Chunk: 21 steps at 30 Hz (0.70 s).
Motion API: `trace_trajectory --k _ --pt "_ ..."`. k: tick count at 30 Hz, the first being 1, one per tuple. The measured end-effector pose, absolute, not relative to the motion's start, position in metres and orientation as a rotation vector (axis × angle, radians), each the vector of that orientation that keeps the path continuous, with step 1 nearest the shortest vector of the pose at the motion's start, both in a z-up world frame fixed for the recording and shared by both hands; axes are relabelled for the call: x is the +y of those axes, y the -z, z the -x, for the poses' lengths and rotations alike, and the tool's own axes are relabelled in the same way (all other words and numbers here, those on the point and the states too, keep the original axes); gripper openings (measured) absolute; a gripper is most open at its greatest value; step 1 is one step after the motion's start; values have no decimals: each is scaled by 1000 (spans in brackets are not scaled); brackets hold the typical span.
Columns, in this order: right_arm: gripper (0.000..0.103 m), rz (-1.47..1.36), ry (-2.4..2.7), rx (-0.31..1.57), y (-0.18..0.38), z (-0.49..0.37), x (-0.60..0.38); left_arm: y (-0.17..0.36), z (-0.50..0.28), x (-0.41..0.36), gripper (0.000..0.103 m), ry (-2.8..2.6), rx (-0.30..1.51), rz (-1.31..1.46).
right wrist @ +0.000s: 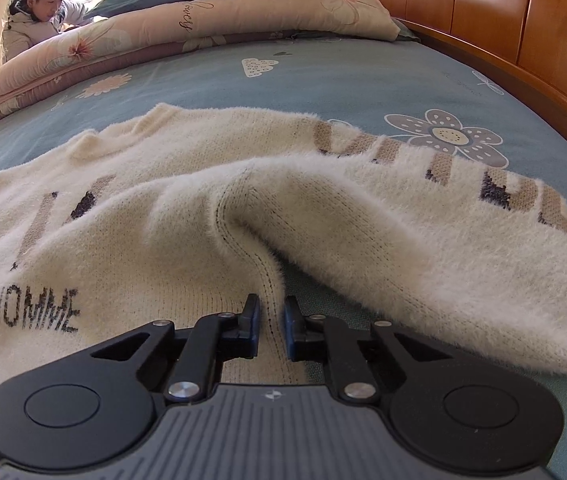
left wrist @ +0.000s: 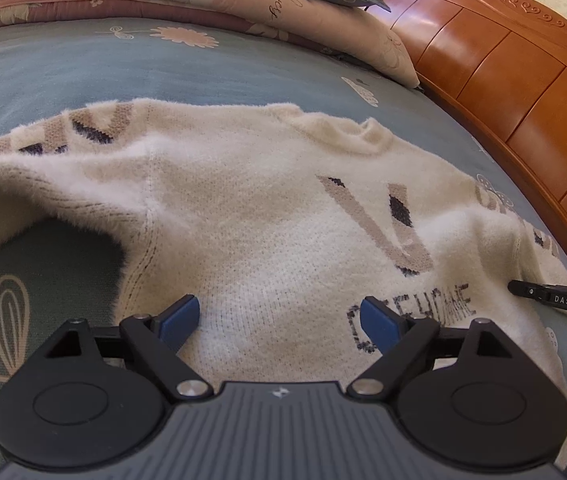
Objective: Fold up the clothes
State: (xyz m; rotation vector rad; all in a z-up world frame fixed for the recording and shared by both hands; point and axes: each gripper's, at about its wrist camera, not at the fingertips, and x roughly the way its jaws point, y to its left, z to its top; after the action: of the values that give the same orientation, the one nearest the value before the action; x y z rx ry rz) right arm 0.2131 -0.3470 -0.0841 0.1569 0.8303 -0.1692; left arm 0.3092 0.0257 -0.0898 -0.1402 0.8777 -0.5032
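So the cream sweater [left wrist: 267, 208] is lying spread out on the blue flowered bedsheet [left wrist: 83, 64], with the wooden headboard [left wrist: 503, 64] along one side and a folded quilt [right wrist: 163, 28] at the far end. The left gripper [left wrist: 279, 320] hovers over the sweater's lower body, jaws wide apart, nothing between them. The right gripper [right wrist: 271, 322] has its jaws pinched together on the sweater's side seam, right by the sleeve [right wrist: 403, 248]

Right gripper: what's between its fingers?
In the right wrist view, the sweater's side seam edge, just below the armpit, sits between the right gripper's fingers, pinched. Nothing else is there.
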Motion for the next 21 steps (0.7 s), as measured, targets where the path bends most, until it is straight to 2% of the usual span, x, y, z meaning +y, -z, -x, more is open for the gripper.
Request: trace_trajectory --k 2,4,6,11,13,14,15,16,21 --pt "14 -156 160 831 82 -212 -346 89 -311 30 87 488 881 150" --pt "22 -195 132 788 80 -209 -353 88 -312 33 87 496 886 162" --pt "48 -269 72 746 82 -212 -366 89 -311 31 87 499 886 148" --pt "51 -366 -45 744 100 -231 -388 90 -310 28 88 503 882 117" --pt "47 -386 -93 754 100 -232 -389 91 -312 28 89 508 884 130" --pt "28 -386 -110 775 100 -232 -387 91 -313 29 89 510 884 136" --pt "18 -367 -111 790 97 -231 -384 92 -313 29 90 512 883 137" --pt "13 -334 -103 800 93 -228 -379 92 -312 29 90 513 881 133" --pt "11 -239 -25 807 70 -213 -369 92 -309 23 90 506 871 83"
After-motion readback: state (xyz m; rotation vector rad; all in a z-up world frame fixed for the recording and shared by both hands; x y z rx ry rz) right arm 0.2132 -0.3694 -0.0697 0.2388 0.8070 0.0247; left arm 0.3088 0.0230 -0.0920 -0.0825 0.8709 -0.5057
